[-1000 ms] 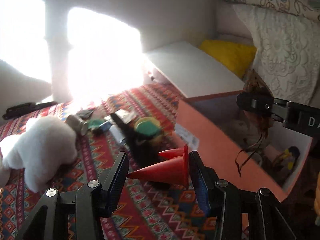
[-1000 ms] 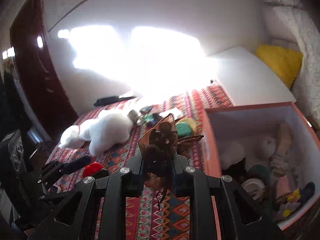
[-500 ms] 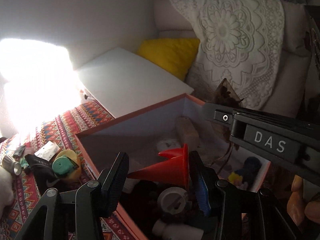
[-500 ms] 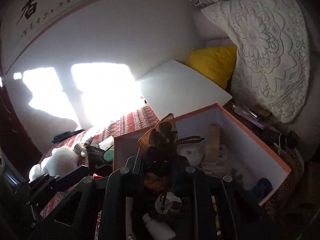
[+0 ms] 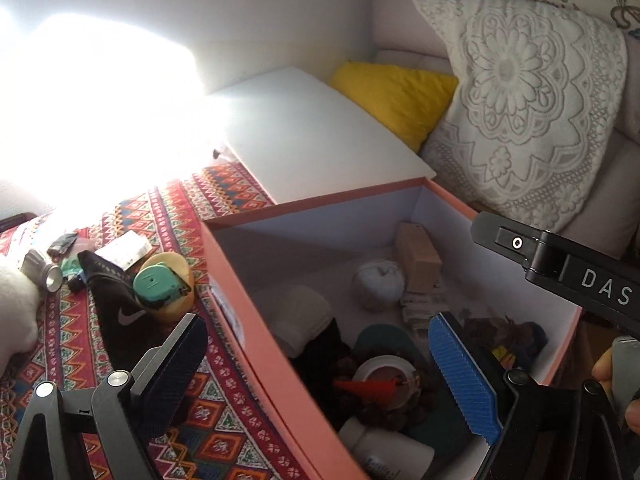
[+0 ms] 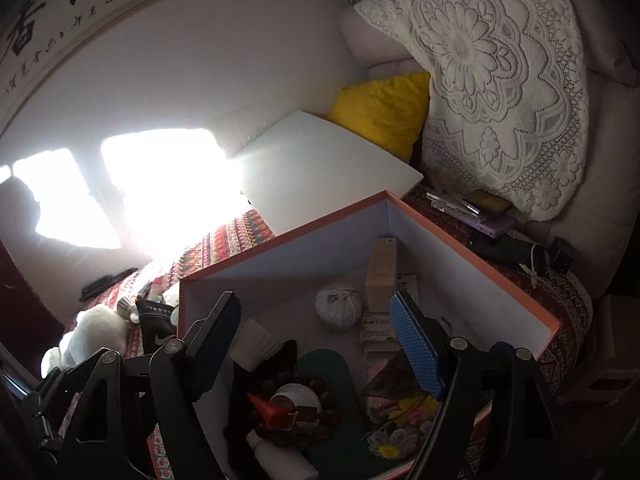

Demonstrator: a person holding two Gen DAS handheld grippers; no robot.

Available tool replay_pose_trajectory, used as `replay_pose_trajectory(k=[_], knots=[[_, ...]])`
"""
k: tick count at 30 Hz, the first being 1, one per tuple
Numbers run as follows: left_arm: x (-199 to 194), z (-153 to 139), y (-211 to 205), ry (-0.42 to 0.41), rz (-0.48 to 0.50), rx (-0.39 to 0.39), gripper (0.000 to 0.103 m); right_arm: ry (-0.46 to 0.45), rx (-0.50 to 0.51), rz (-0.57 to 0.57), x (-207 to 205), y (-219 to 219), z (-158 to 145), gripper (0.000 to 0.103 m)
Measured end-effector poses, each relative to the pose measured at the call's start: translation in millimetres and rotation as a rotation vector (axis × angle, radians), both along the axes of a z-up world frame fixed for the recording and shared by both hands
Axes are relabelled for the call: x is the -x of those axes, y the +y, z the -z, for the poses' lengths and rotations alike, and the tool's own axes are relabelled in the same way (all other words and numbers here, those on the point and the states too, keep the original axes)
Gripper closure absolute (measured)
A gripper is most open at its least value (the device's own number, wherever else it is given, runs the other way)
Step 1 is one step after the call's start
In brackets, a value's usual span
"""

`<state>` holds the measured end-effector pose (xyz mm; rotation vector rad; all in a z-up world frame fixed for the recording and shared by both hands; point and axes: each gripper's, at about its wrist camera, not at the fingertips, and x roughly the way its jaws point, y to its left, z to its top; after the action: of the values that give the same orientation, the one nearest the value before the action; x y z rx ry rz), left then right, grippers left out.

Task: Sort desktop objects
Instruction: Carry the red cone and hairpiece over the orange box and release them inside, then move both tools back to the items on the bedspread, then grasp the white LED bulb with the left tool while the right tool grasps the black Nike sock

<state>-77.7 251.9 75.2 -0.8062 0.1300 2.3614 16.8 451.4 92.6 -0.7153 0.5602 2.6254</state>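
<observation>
An open orange box [image 5: 256, 344] [image 6: 472, 256] holds several sorted things. A red cone [image 5: 368, 389] [image 6: 266, 411] lies inside it on a white round lid. A brown bow [image 5: 496, 330] [image 6: 394, 380] lies inside near the right wall. My left gripper [image 5: 320, 376] is open and empty above the box's left wall. My right gripper [image 6: 320, 344] is open and empty above the box; it also shows in the left wrist view [image 5: 560, 268]. Left on the patterned cloth are a green tape measure [image 5: 158, 284], a black sock [image 5: 116, 312] and a white plush toy [image 6: 92, 332].
In the box lie a ball of string [image 6: 338, 307], a tan block [image 6: 382, 276] and a white bottle [image 5: 384, 452]. A white board [image 5: 312, 136], yellow cushion [image 5: 396, 96] and lace pillow [image 5: 520, 92] stand behind. A silver cylinder [image 5: 40, 270] lies on the cloth.
Both grippers have opened over the box. The red cone has dropped from my left gripper and the brown bow from my right gripper; both now lie in the box.
</observation>
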Motion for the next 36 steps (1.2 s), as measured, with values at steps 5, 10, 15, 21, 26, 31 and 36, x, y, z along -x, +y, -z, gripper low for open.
replay_pose_trajectory(k=[5,10,15,21,26,31,36], knots=[[3,11,-39,0.005,-0.056,0.026,0.010,-0.012,-0.022,-0.063,16,-34,0,0.022],[8,24,-93,0.000,-0.134,0.044,0.010,-0.029,-0.060,-0.144,38,-80,2,0.022],[19,44,-162,-0.023,-0.236,0.059,0.010,-0.052,-0.097,-0.230,62,-133,9,0.022],[45,64,-243,-0.074,-0.373,0.060,0.010,-0.099,-0.146,-0.330,93,-197,25,0.022],[65,79,-286,-0.101,-0.445,0.050,0.010,-0.193,-0.166,-0.391,129,-240,55,0.019],[84,80,-307,-0.125,-0.478,0.023,0.010,-0.329,-0.243,-0.416,185,-264,99,0.018],[95,87,-310,-0.151,-0.478,0.027,0.010,-0.466,-0.267,-0.378,248,-251,148,0.029]])
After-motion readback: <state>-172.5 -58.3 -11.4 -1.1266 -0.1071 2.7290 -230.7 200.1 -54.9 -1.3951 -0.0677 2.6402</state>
